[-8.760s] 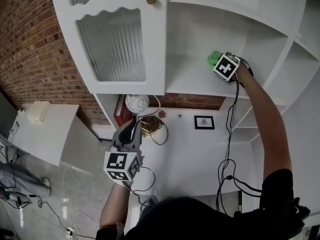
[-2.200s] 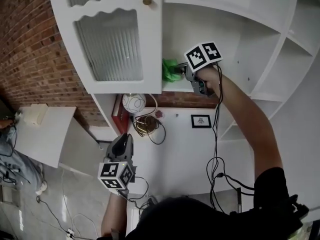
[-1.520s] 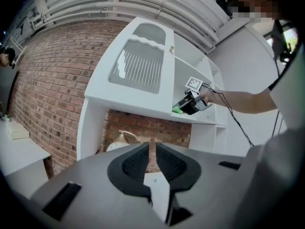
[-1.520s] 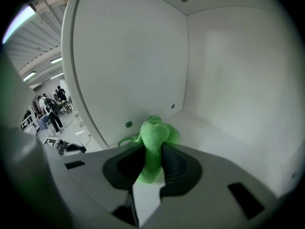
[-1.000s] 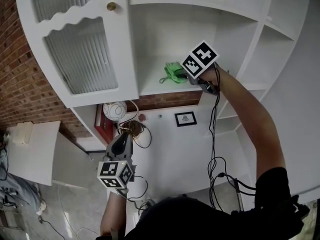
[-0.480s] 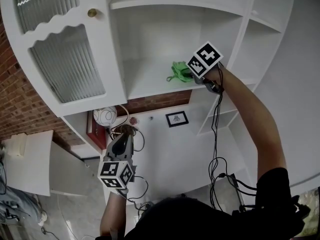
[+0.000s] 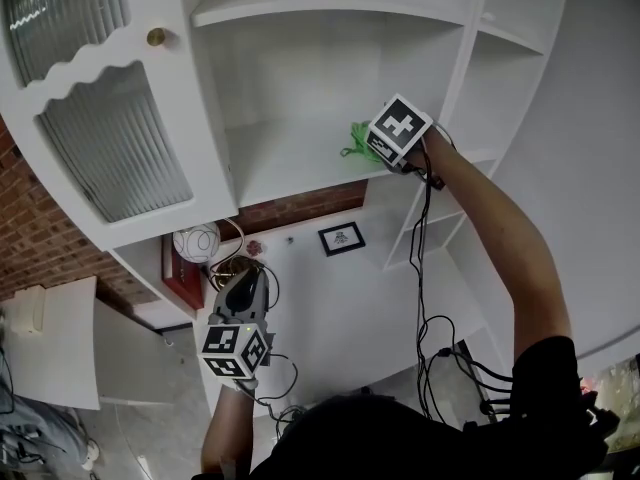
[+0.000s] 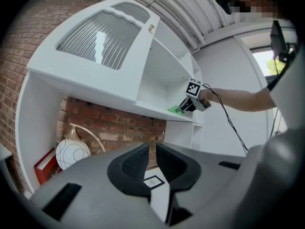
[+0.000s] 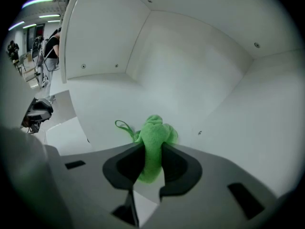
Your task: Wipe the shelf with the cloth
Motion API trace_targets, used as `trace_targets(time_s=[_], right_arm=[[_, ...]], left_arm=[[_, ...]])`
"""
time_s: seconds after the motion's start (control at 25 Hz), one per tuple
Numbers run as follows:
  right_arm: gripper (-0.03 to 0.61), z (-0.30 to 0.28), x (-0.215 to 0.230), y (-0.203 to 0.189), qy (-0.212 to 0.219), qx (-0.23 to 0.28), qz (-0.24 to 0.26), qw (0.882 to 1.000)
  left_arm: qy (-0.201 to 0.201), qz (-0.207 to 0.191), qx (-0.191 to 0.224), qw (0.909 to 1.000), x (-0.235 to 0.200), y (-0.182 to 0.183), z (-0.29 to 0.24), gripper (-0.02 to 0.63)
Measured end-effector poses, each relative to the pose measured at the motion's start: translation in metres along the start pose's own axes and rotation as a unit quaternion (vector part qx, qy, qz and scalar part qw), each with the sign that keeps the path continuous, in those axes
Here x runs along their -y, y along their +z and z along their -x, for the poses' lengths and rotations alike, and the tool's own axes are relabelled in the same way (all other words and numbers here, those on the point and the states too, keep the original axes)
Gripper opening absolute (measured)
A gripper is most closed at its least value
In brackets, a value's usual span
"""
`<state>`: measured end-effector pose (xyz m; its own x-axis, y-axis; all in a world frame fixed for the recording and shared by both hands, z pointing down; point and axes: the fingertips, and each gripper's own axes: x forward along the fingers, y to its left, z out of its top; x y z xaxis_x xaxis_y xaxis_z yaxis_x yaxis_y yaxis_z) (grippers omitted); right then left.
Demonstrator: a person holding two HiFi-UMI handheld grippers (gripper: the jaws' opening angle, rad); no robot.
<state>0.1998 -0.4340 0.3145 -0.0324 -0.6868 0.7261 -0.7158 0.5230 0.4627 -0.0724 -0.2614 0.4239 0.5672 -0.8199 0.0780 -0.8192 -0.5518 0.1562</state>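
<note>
My right gripper (image 9: 151, 162) gripped the green cloth (image 9: 153, 132) at the shelf's (image 7: 290, 163) front right edge, my left gripper (image 8: 152, 159) hung closed and empty below; I judged wiping under way, most of the shelf left.

Cloth (image 9: 153, 142): bright green, plain, w/ thin green loop.
Shelf (image 7: 290, 163): plain white, as is the whole unit.
Door (image 7: 110, 138): white frame, wavy trim, ribbed glass; knob (image 7: 155, 36) brass.
Wall (image 8: 114, 125): red-brown brick, pale mortar.
Lamp (image 7: 197, 241): white globe, thin dark lines.
Right gripper (image 9: 152, 159): grey body, black pads; cube (image 7: 398, 130) white w/ black square markers.
Left gripper (image 8: 152, 161): same colours.
Picture (image 7: 341, 238): black frame, white inside.
Sleeve (image 7: 555, 388): black.
</note>
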Motion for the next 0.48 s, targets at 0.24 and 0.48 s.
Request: trace_targets(time_s=[0.24,0.48], right_arm=[[0.084,0.000,0.014,-0.015,-0.057,-0.039,0.037,0.997],[0.084,-0.002,0.021,-0.031,-0.118,-0.109,0.095,0.982]], left_arm=[[-0.014,0.002,-0.003,0.9999,0.001,-0.002,-0.005,0.046],[-0.023,0.004,-0.004,0.9997,-0.003,-0.004,-0.007,0.046]])
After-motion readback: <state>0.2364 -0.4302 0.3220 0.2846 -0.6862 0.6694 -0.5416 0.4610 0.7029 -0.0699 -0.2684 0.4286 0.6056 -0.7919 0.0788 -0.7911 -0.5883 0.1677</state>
